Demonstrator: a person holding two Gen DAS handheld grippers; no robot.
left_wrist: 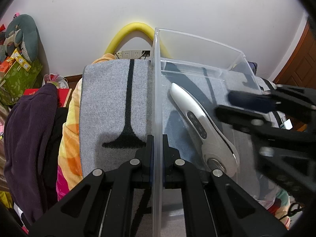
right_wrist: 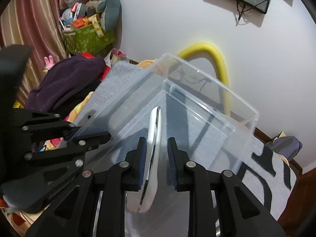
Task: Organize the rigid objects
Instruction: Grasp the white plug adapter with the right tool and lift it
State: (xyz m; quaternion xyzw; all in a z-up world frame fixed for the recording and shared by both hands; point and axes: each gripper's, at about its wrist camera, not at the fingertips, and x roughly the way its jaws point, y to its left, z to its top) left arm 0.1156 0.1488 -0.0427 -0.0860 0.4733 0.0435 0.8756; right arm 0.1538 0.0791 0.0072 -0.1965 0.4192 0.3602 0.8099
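Note:
A clear plastic bin (left_wrist: 199,45) stands on a grey towel (left_wrist: 110,98). My left gripper (left_wrist: 157,154) is shut on the bin's left wall. A white handheld device (left_wrist: 199,122) with a button strip lies inside the bin. In the right wrist view the device (right_wrist: 154,130) stands on edge between the blue pads of my right gripper (right_wrist: 157,158); the jaws are apart, the left pad close to it. The right gripper also shows at the right of the left wrist view (left_wrist: 246,106), and the left gripper in the right wrist view (right_wrist: 79,136) on the bin wall (right_wrist: 122,98).
A yellow foam tube (left_wrist: 136,27) arches against the white wall behind the bin. A purple garment (left_wrist: 29,138) and an orange patterned blanket (left_wrist: 69,148) lie left of the towel. A green box of clutter (right_wrist: 88,33) stands at the far left. A wooden door (left_wrist: 296,59) is at the right.

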